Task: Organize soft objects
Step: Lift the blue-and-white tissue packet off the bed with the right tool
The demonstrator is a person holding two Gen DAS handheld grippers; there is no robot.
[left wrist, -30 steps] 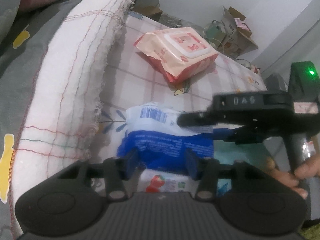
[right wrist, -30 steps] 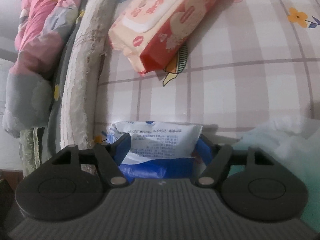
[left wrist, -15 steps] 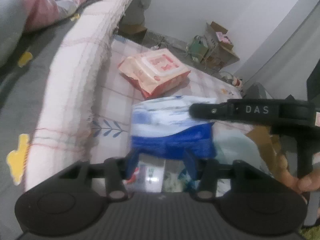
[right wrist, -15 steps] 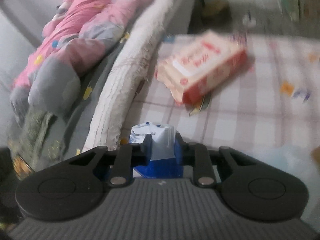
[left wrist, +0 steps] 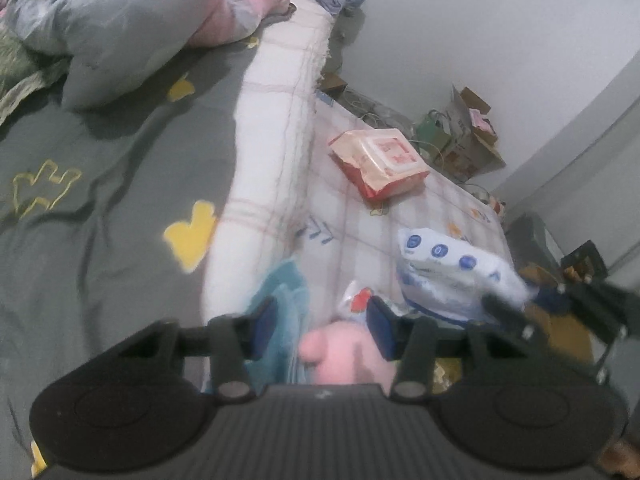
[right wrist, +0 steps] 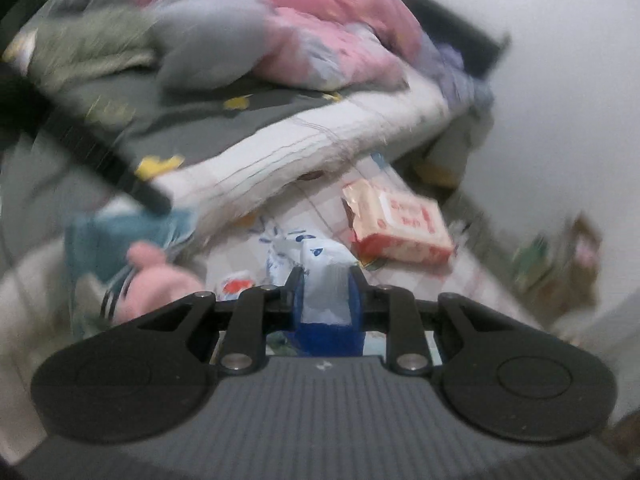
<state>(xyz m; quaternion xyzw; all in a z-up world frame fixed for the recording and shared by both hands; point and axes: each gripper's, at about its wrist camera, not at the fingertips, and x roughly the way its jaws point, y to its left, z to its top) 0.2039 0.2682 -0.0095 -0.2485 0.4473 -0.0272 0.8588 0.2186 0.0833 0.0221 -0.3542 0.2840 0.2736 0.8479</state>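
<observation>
Crinkled blue-and-white plastic pack (right wrist: 324,276) pinched between right gripper (right wrist: 323,292) fingers.

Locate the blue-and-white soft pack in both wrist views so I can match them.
Left wrist: blue-and-white pack at right of centre, lifted above the checked sheet, the right gripper clamped on its right end.
Right wrist: same pack at bottom centre, squeezed between the blue pads.
Shared landmark: red-and-white wipes pack lying on the checked sheet beyond it.

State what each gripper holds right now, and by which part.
The right gripper is shut on the blue-and-white soft pack, pinching it at one end. The left gripper holds nothing; its jaws stand open above the pink plush toy.
</observation>
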